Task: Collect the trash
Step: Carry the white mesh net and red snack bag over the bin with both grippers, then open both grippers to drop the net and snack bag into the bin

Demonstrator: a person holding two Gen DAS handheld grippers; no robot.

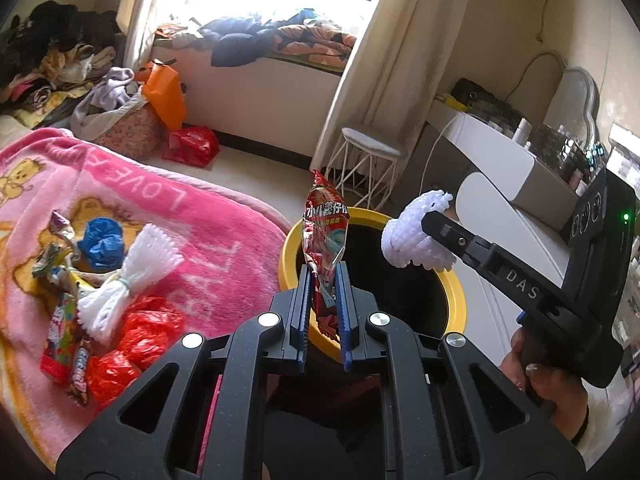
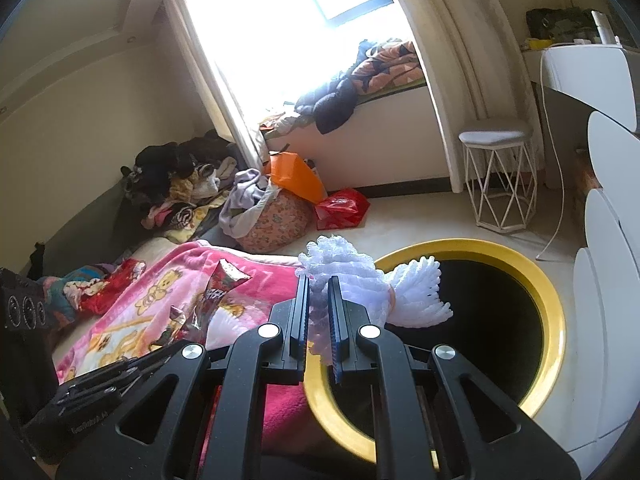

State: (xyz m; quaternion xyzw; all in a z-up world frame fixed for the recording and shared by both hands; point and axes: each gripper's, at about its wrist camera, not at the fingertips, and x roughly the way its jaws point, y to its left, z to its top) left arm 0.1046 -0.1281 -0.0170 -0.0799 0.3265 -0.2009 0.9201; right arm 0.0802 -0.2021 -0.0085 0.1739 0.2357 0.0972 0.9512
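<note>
Sunlit bedroom clutter fills the background: a window seat heaped with clothes, a white wire stool [image 2: 498,176] on the pale floor, and a pink blanket [image 1: 168,216] spread beside you. Standing on the floor against the blanket's edge is the yellow-rimmed bin [image 2: 556,320], its dark mouth facing up.

Your left gripper [image 1: 325,284] has its jaws nearly closed on a red snack wrapper [image 1: 324,224], which stands upright, its long axis running up and away from the jaws. In the left wrist view the wrapper sits over the near-left part of the bin rim [image 1: 290,256], so the opening lies just ahead and to the right of it.

Your right gripper [image 2: 319,300] is likewise pinched almost shut on a white foam fruit net [image 2: 404,296]. The net bulges out sideways to the right of the jaws and hangs over the bin's near-left rim, with the black opening further right and beyond. Of the two, the right hand looks nearer to being over the mouth, and a short push forward and right should, I judge, put either piece clear of the rim.

More trash waits on the blanket: another foam net [image 1: 132,272], a blue crumpled bag [image 1: 100,242], red plastic [image 1: 136,344] and candy wrappers [image 1: 60,332].

You cannot see the bin's bottom or contents, since it is black inside. The gripper bodies cover the bin's near rim in both views, and the net's pinched portion is hidden between the jaws.
</note>
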